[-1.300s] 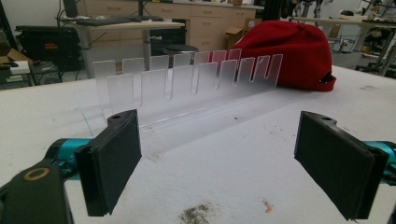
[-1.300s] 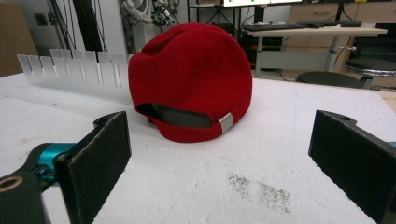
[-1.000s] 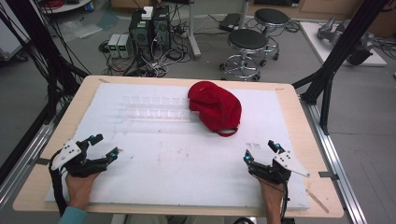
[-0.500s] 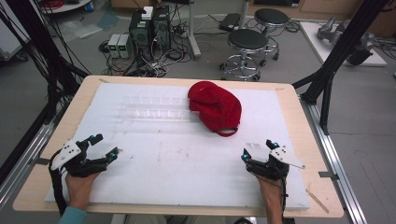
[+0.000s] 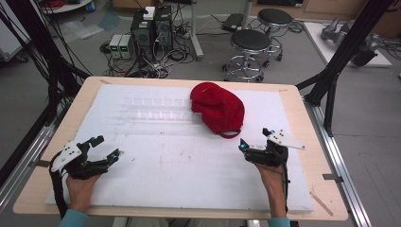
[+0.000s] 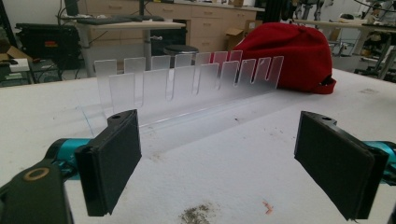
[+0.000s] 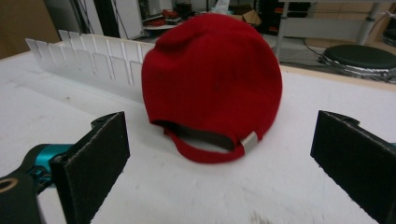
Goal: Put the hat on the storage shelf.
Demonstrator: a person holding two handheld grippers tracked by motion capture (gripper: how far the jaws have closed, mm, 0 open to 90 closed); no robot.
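A red cap (image 5: 217,108) lies on the white board at the back centre, its rear strap facing me. In the right gripper view the red cap (image 7: 212,79) sits just beyond the wide-apart jaws, strap (image 7: 205,148) nearest. A clear slotted acrylic rack (image 5: 158,109) lies to the cap's left; the rack (image 6: 187,81) stands ahead of the left jaws with the cap (image 6: 289,56) behind it. My left gripper (image 5: 106,147) rests open at the front left, nothing in it. My right gripper (image 5: 255,139) is open just short of the cap, holding nothing.
The white foam board (image 5: 179,161) covers most of the wooden table (image 5: 314,165). Black frame posts (image 5: 338,61) stand at the table's sides. Stools (image 5: 253,45), computer boxes (image 5: 151,26) and cables sit on the floor behind the far edge.
My right gripper has moved forward and a little left, closer to the cap. The left gripper has stayed in place.
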